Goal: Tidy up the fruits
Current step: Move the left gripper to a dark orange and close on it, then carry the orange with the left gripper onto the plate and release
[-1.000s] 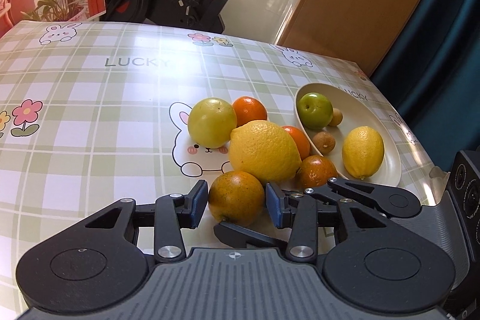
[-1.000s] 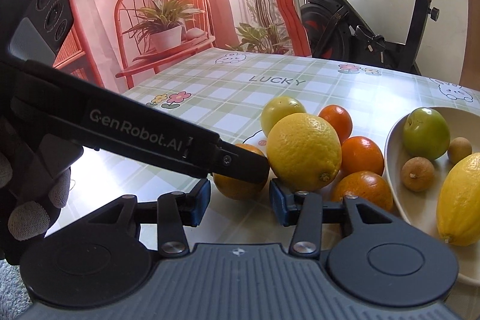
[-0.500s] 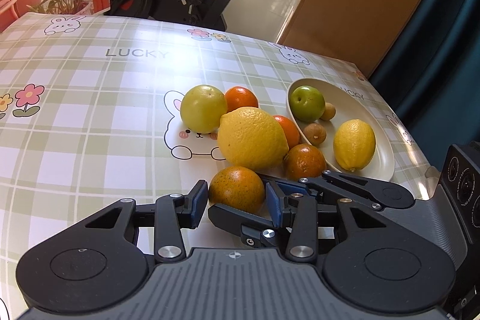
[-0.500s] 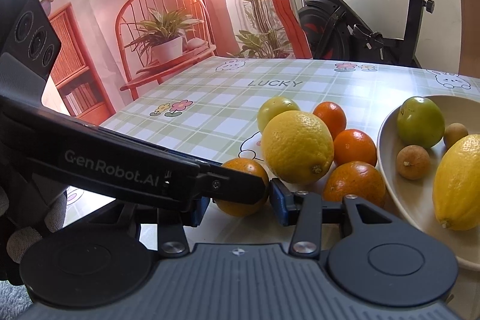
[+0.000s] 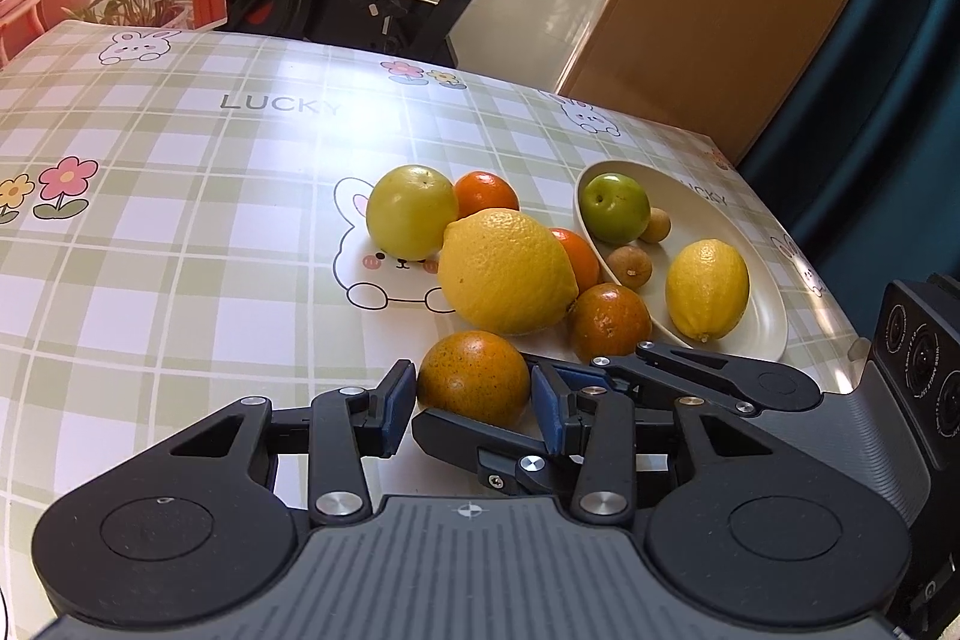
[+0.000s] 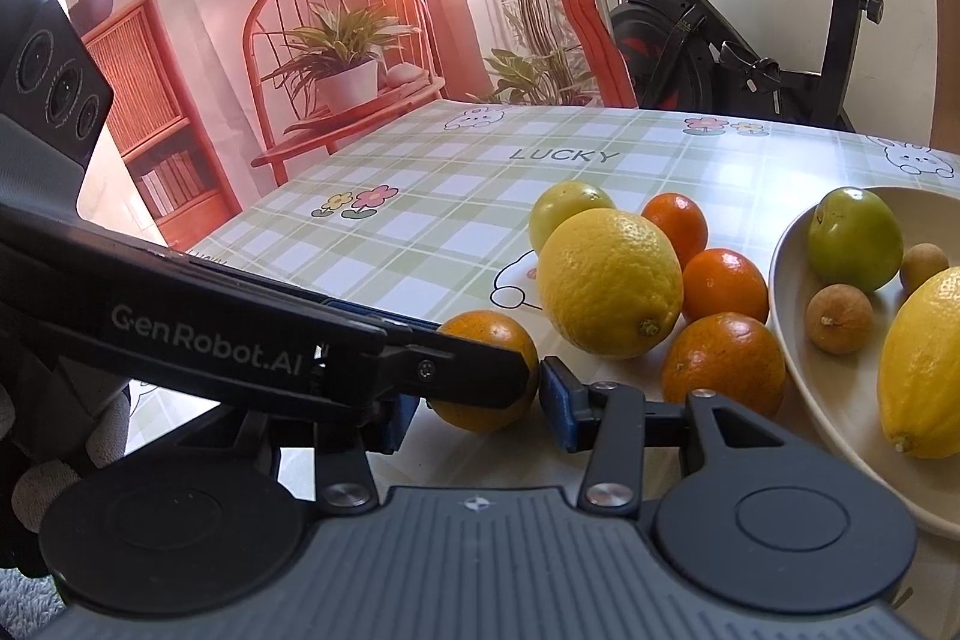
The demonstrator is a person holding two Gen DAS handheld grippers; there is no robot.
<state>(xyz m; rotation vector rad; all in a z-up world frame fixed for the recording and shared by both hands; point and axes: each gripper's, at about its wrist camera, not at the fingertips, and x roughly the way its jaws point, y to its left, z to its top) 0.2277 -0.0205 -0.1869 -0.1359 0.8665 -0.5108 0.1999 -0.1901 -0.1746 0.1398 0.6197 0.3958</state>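
The table [image 5: 180, 280] wears a green-checked cloth printed with rabbits, flowers and "LUCKY". On it lies a cluster of fruit: a big lemon [image 5: 507, 271], a yellow-green fruit [image 5: 411, 211] behind it, four oranges [image 5: 474, 379] around it, the nearest a little apart. Just beside the cluster sits a cream bowl [image 5: 762, 316] near the table's right edge.

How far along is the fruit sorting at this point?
Done: the cream oval bowl holds a green fruit, a small yellow lemon and two small brown fruits. In hand: the left gripper brackets a speckled orange on the checked tablecloth; whether its pads press is unclear. Left: a large lemon, a yellow-green fruit and three more oranges.
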